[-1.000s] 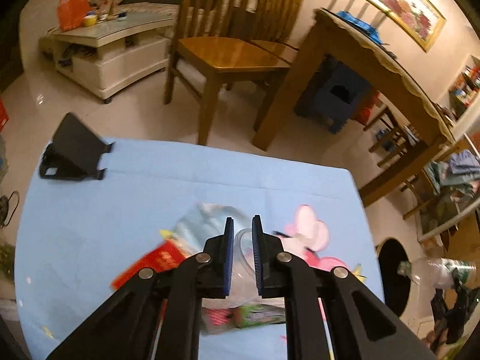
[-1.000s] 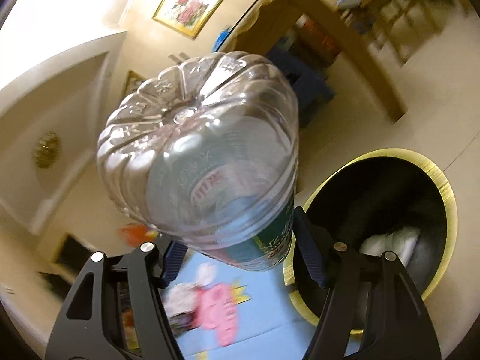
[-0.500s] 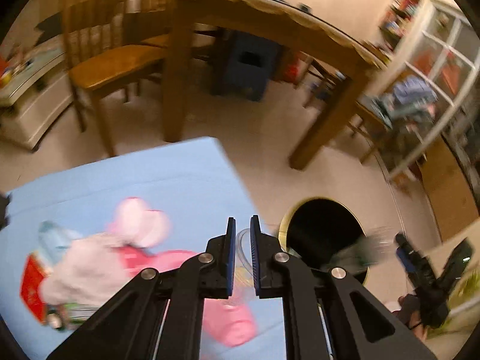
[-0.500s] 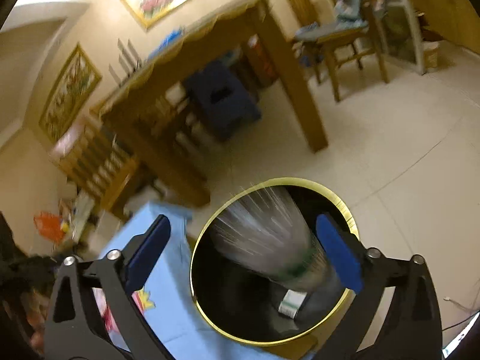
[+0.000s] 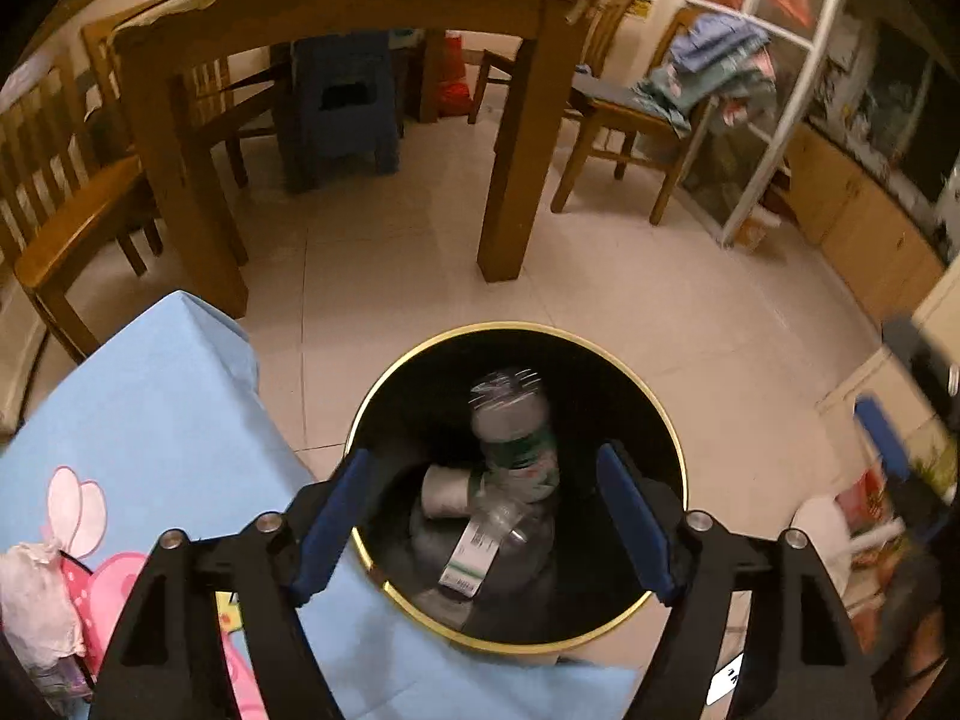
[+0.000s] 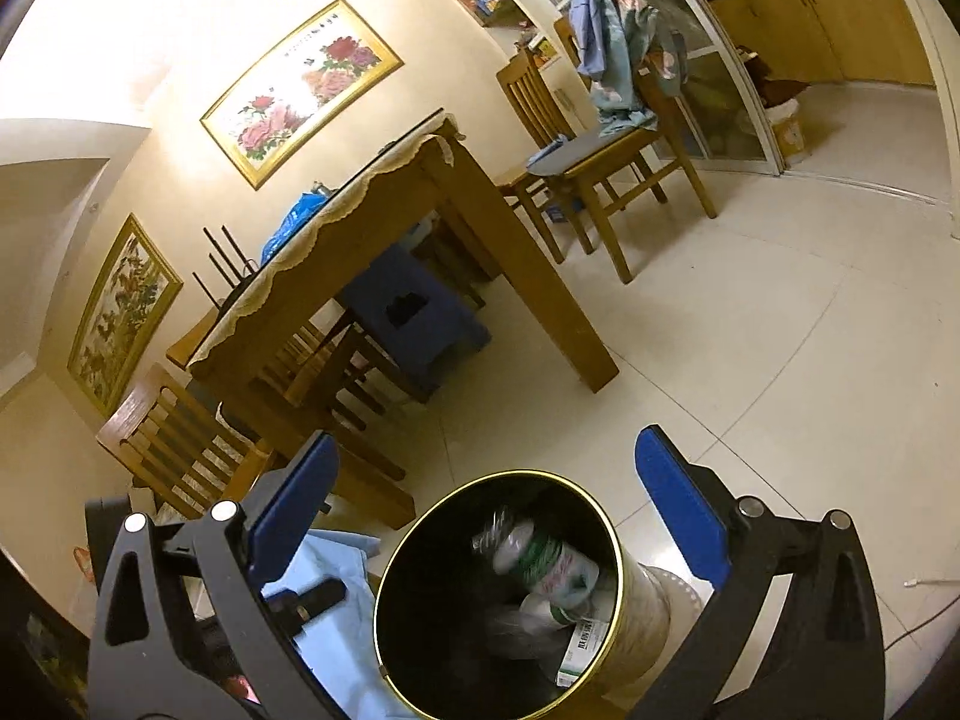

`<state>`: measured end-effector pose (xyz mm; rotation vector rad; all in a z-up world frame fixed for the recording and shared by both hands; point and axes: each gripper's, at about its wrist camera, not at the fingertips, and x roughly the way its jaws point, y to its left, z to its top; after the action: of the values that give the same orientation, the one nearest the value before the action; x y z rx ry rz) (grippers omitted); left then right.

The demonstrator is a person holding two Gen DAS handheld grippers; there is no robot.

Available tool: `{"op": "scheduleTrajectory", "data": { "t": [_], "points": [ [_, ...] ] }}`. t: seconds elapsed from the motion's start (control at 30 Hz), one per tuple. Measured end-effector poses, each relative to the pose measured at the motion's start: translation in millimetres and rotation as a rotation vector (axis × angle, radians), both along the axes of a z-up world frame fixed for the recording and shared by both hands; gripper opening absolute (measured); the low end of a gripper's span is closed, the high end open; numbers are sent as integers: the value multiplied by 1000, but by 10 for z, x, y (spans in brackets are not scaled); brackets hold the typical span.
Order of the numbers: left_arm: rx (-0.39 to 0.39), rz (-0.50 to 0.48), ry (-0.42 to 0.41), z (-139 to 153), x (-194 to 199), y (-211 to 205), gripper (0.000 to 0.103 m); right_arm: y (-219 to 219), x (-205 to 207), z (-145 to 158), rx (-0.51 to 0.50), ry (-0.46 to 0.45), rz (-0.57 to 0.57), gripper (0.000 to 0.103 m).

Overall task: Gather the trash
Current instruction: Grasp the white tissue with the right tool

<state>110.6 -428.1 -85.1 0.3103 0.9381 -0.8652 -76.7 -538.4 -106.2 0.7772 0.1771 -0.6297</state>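
Black bin (image 5: 666,420) with a gold rim, clear bottle (image 5: 513,432) with a green label, light blue cloth (image 5: 156,408) with pink cartoon print, blue pads (image 6: 681,510) on black jaws.

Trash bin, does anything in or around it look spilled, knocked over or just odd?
Nothing stands out. The trash bin stands upright with the plastic bottle and other rubbish inside. Both tongs, left and right, are open and empty. A crumpled tissue waits on the blue tablecloth.

Warm, dim indoor light in the left wrist view; strong overexposed glare on the cream wall (image 6: 120,30) at upper left of the right wrist view. Fisheye bending and dark vignette at edges. The clear plastic bottle (image 5: 510,420) appears motion-blurred.
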Motion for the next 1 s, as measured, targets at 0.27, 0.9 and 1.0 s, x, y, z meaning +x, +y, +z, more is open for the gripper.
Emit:
{"op": "scheduleTrajectory", "data": {
  "t": [0.27, 0.9, 1.0],
  "points": [
    [-77, 73, 52, -22, -259, 1257, 96, 326, 502, 103, -89, 29, 266, 97],
    [9, 687, -159, -210, 6, 5056, 97, 3507, 2753, -270, -114, 415, 1176, 63],
    [-75, 699, -124, -165, 8, 5236, 96, 3707, 3003, -404, -132, 498, 1164, 51]
  ]
}}
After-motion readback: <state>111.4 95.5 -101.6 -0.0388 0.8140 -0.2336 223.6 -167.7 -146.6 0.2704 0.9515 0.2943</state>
